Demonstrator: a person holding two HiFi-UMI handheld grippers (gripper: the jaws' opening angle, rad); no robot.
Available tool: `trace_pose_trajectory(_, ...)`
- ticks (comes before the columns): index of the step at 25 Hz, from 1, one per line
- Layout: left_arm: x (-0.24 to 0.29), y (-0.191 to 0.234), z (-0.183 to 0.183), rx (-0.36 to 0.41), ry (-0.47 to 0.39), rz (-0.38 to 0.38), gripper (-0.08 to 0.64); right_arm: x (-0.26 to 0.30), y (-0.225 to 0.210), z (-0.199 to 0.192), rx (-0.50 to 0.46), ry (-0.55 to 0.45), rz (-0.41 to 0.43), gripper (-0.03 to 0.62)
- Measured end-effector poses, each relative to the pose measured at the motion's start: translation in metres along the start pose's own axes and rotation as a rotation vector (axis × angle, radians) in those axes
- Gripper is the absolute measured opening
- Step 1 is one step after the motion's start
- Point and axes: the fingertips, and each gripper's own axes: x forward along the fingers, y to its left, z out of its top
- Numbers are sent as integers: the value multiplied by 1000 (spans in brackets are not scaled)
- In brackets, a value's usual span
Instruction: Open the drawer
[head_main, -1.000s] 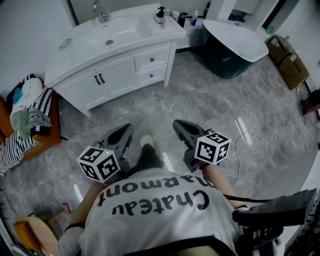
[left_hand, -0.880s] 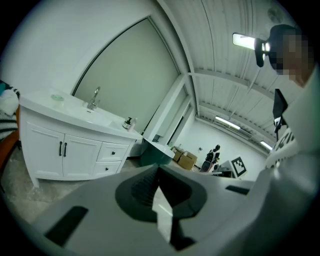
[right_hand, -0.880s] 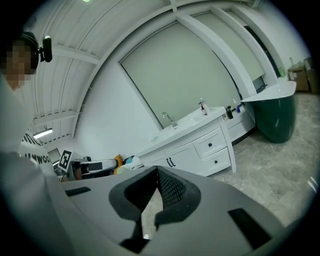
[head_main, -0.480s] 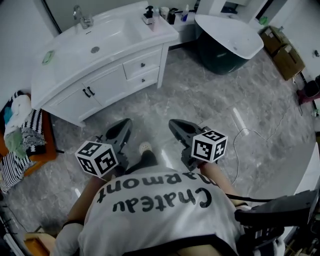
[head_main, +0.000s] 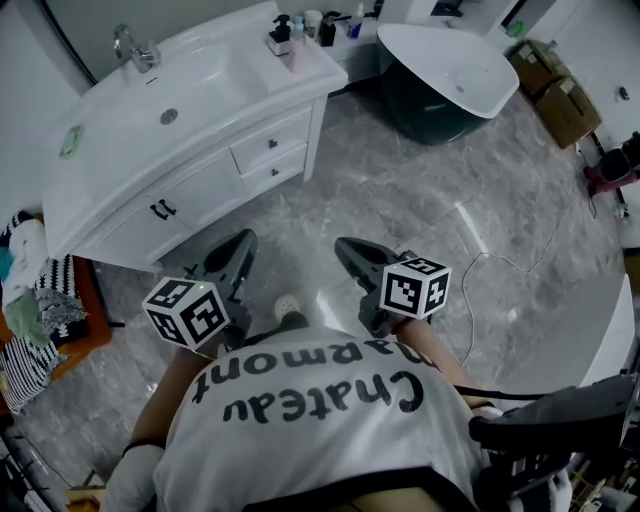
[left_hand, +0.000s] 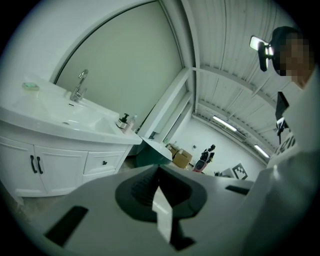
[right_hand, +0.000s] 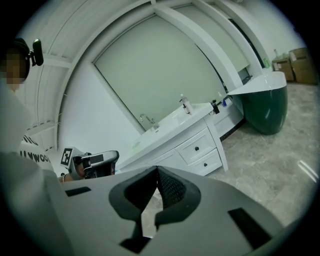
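Two tools hang over the grey marble floor (head_main: 400, 180), well apart from the white vanity. The left tool (head_main: 238, 243) has its jaws pressed together with nothing between them, and the right tool (head_main: 345, 247) is the same, jaws together and empty. Both point toward the vanity front. The upper drawer (head_main: 270, 142) and lower drawer (head_main: 276, 169) sit flush and unopened under the counter's (head_main: 100, 170) right end, beside the cabinet doors (head_main: 160, 210). Soap bottles (head_main: 280, 35) stand at the counter's far right corner.
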Motion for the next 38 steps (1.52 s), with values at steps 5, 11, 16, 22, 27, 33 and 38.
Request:
trace_pose_trajectory(5,22,19,14,-4,7,-10,9,18,-15,24,-4,-10,-25,11)
trace_pose_trajectory(11,39,38,26,-1,2,-11,8,45,-22,38,-7,-3,-13,11)
trace_pose_trajectory(16,45,47,27,-5,-5,-6,9,62,-23,41,-23,15,5,11)
trace_pose_trajectory(22,46,53,33,-14,-15,8,9,80,-16,50,-42,38,36,11)
trace_pose_trajectory(27,52,59,28,-34,-8,23,9,93,-13,54,-63,60,62,11)
trace_pose_trajectory(33,62,68,27,-82,-21,75,9,114,-23,60,-59,127,104,11)
trace_pose_trajectory(38,70,78,40,-77,-81,135,9,142,-35,76,-85,211,172,11)
